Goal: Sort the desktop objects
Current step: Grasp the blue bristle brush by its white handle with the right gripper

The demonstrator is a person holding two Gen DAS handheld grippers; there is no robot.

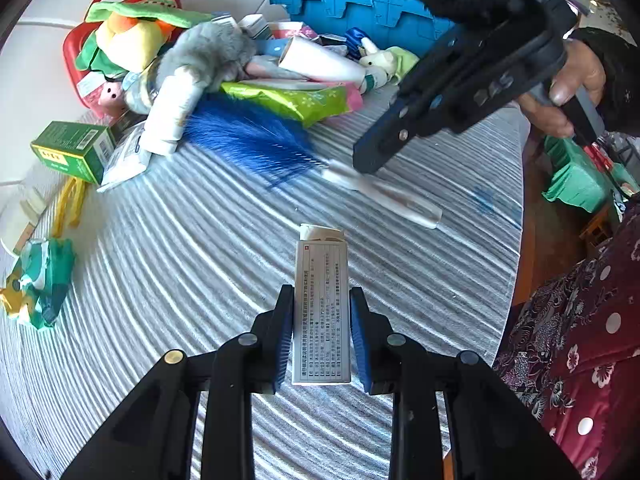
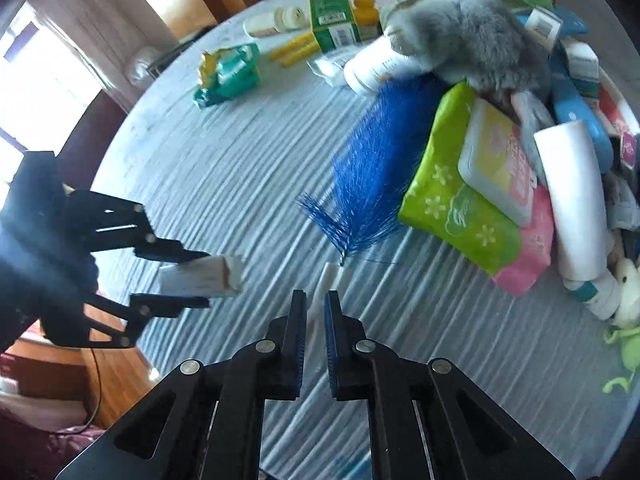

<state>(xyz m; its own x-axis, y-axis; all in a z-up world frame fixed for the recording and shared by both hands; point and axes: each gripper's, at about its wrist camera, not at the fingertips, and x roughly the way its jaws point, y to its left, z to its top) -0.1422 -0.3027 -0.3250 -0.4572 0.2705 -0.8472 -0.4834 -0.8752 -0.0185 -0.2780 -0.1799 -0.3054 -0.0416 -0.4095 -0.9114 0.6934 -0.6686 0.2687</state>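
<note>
Ribbed grey tabletop point(image 1: 200, 248); left gripper point(image 1: 322, 320) clamped on slim printed carton point(image 1: 322, 312), right gripper point(image 2: 314, 320) on brush's clear handle point(image 2: 330, 276)

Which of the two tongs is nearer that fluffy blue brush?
The right tongs: they grip the blue bristle brush by its clear handle. The left tongs hold a small white carton, clear of it.

1. A round counter point(image 1: 208, 240) with a gray striped cover fills the middle.
2. A bright window point(image 2: 36, 80) glows at the upper left.
3. White floor tiles point(image 1: 52, 12) show at the upper left.
</note>
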